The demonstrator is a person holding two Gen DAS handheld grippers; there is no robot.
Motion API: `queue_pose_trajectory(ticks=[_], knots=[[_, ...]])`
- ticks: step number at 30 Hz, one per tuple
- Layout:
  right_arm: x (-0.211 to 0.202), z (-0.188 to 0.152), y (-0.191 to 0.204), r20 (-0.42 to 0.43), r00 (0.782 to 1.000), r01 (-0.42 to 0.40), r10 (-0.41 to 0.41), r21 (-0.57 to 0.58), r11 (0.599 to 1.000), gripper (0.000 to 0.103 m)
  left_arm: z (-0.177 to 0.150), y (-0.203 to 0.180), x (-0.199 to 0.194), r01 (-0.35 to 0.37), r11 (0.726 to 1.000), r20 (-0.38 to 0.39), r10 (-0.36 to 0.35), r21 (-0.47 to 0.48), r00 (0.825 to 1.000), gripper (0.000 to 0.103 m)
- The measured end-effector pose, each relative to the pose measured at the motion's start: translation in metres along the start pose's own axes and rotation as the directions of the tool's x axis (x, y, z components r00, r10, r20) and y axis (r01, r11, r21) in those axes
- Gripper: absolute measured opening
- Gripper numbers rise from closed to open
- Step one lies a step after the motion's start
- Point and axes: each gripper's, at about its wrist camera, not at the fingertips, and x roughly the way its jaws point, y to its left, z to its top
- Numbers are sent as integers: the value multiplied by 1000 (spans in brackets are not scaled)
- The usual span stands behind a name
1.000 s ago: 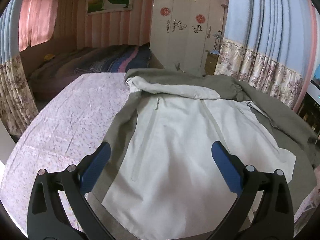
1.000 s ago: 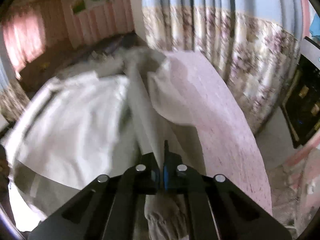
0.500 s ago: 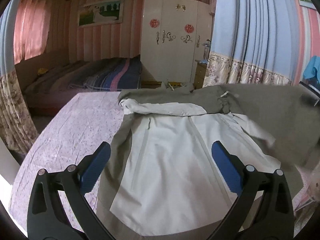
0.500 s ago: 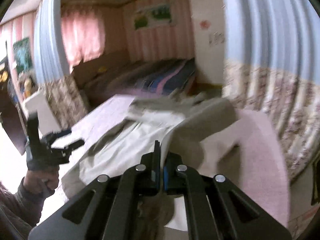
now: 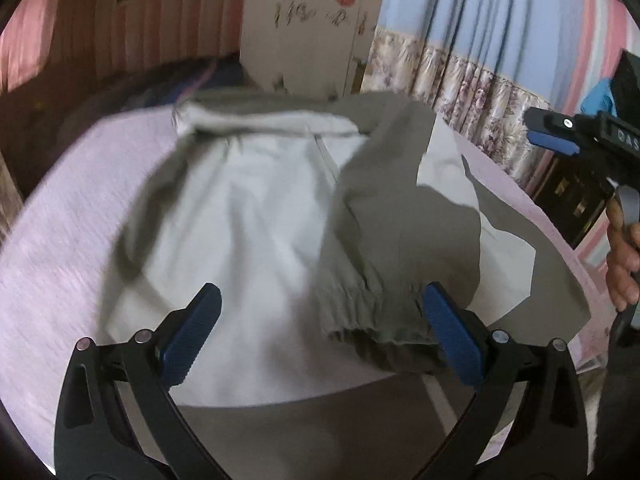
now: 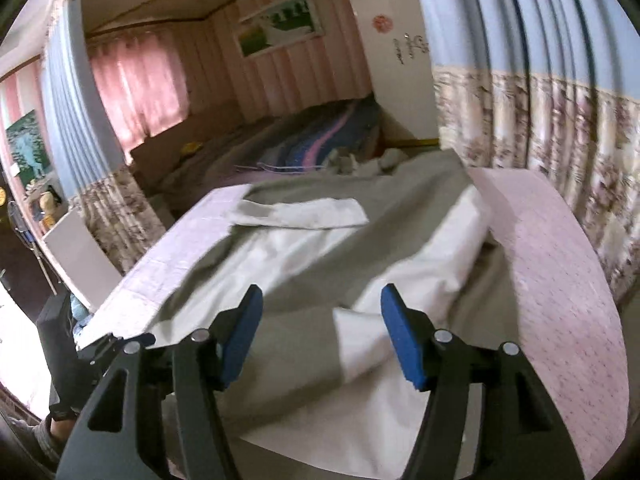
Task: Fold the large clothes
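A large white and olive-grey jacket (image 5: 248, 216) lies face up on a table with a pink floral cloth (image 5: 64, 216). Its olive right sleeve (image 5: 380, 232) lies folded across the chest, its elastic cuff (image 5: 360, 320) near the hem. My left gripper (image 5: 320, 332) is open and empty, just above the hem by the cuff. My right gripper (image 6: 320, 332) is open and empty above the jacket (image 6: 304, 248); it also shows in the left wrist view (image 5: 560, 136), at the right, held in a hand.
A bed with a striped blanket (image 6: 312, 140) stands beyond the table. A white wardrobe (image 5: 304, 28) is at the back. Floral and blue curtains (image 6: 540, 128) hang close along the table's right side. A white board (image 6: 80, 256) leans at the left.
My right gripper carried the sleeve over the jacket, then opened and let it go. The sleeve now lies across the chest. My left gripper stayed open and dipped closer to the hem.
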Motion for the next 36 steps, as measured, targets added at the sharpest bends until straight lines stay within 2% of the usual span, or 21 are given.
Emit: queue_pose_trajectory(ticks=[5,8,10,11,12,13,14,18,19,21,24,27,30,33,35,36], knots=[[15,-11,-16,-34,999,16,-16,15,1000,62,-2,-4,29,17,996,-43,-20,-85,999,100],[28,-21,-21,-56,997,50,-49,1,999,62,2,-5,48,63,987,-81,-75,-149,994,99],[32,-24,-23,-65,995,77,-77,-10,997,62,5,-7,59,110,979,-111,-130,-171,985,79],[34,-23,-25,-68,994,85,-86,-13,996,62,6,-7,63,136,974,-124,-159,-181,979,53],[34,-22,-29,-71,993,96,-97,-12,995,62,8,-7,66,161,968,-136,-189,-193,972,22],[35,-20,-34,-71,992,104,-104,-11,995,62,12,-5,68,191,961,-142,-222,-202,965,16],[35,-19,-36,-70,992,108,-109,-12,994,62,17,-4,67,196,961,-136,-224,-194,965,13],[37,1,-50,-61,985,156,-158,-49,987,63,53,6,40,146,987,-50,-150,-71,987,10],[40,10,-54,-54,985,162,-165,-59,985,64,68,11,28,100,995,-12,-100,-22,995,10],[47,26,-63,-38,983,179,-182,-74,981,64,89,20,12,24,999,43,-26,43,999,10],[69,57,-76,-10,983,184,-185,-80,980,65,114,33,6,-35,994,67,28,107,997,11],[104,87,-89,5,985,173,-174,-77,982,65,137,47,19,-73,981,48,65,179,997,12],[150,111,-101,-8,977,214,-215,-94,972,64,153,66,39,-95,979,23,92,181,995,12],[204,124,-120,-95,969,223,-228,-59,973,64,164,83,55,-100,982,6,100,160,995,12],[233,126,-131,-152,954,254,-258,-41,966,62,169,90,63,-99,985,1,100,145,995,12],[244,126,-134,-177,952,246,-248,-33,969,54,171,93,66,-103,985,1,104,139,995,13]])
